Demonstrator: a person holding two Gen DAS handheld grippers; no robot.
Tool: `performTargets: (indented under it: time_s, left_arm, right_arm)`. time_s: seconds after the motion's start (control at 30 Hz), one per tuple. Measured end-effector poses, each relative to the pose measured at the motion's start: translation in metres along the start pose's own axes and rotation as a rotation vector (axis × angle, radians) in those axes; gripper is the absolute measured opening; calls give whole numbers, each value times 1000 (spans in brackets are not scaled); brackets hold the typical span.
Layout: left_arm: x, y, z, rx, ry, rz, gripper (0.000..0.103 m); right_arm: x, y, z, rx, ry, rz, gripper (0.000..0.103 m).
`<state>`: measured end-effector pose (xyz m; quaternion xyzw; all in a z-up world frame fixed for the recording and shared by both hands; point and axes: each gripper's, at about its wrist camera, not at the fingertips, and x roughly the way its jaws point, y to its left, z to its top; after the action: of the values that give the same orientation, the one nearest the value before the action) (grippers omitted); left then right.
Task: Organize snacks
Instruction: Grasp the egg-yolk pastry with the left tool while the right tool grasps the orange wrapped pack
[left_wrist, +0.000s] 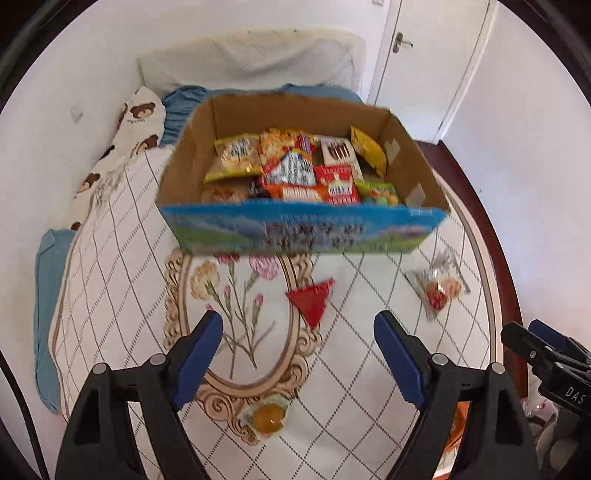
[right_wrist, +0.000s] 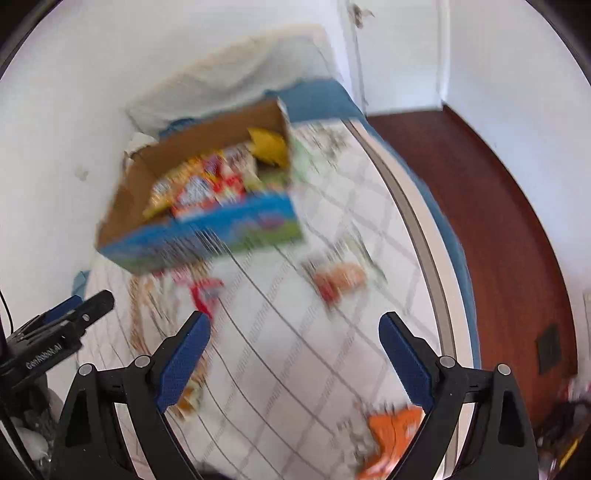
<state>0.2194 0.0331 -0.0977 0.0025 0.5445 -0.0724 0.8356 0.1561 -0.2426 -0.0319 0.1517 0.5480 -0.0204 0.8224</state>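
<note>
A cardboard box (left_wrist: 184, 173) with a blue printed front, filled with several snack packets, sits on the bed; the right wrist view shows the box (right_wrist: 125, 206) blurred at upper left. On the quilt lie a red triangular packet (left_wrist: 310, 301), a clear wrapped snack (left_wrist: 439, 290) and a round yellow sweet (left_wrist: 267, 417). My left gripper (left_wrist: 299, 321) hangs open above the quilt, nothing between its fingers. My right gripper (right_wrist: 295, 321) is open too and holds nothing. The clear wrapped snack (right_wrist: 340, 280) and an orange packet (right_wrist: 391, 435) lie blurred near it.
The white quilt (left_wrist: 110, 258) with a flower medallion covers the bed; a bear-print cloth (left_wrist: 129, 147) and pillow (left_wrist: 251, 55) lie behind the box. A wall bounds the left side. Dark red floor (right_wrist: 498, 221) and a white door (left_wrist: 424, 55) are to the right.
</note>
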Motion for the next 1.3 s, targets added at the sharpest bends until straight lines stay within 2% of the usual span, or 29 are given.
performTargets:
  time_s: [0.03,0.07,0.2,0.23,0.27,0.33,0.43,0.5,0.53,0.63,0.8,0.97,1.0,1.07,1.2,1.3]
  left_arm:
    - [11,-7,-12,6,43,-16,84]
    - [18,-11,-19,11,69,-23,84]
    - [49,-29,-49,49,164,-31,84]
    - [56,-33,-57,63,187,-32,84]
    - [61,-35,-62,72,202,-33,84]
    - [69,-37,-71,84,235,-31,84]
    - [80,-39,-86,108,275,-30,84]
    - [83,-38,-93,122,289,-30,84]
    - [85,-36,-97,125,297,-26,84]
    - [85,-20,-105,99,312,-16,84]
    - [78,30,-111,-16,312,3,84]
    - [83,80,-123,-151,344,-42,83]
    - [84,86,-125,-173,347,-52,82]
    - [88,93,-127,-205,350,-86,69]
    - [96,77,-126,-156,354,-125,68]
    - [115,63,-125,-94,410,-148,68]
  right_arm:
    - [7,-13,-14,34,30,-3,73]
    - [13,-26,-26,66,58,2,67]
    - [37,-84,-74,203,167,-64,67]
    - [46,-94,-84,221,215,-84,72]
    - [56,-103,-93,233,263,-96,83]
    - [76,-120,-115,256,356,-83,90]
    - [96,-135,-139,294,384,-69,90]
    - [107,-138,-148,296,375,-75,78]
    - [110,-136,-151,296,369,-68,66]
    - [112,-118,-150,246,338,-57,62]
    - [118,-55,-140,76,322,-20,62]
    - [132,2,-130,-49,329,-2,62]
    - [134,11,-128,-67,327,3,62]
    - [136,26,-124,-101,329,12,62]
    - [138,43,-117,-140,340,13,62]
    - [146,58,-106,-148,349,8,62]
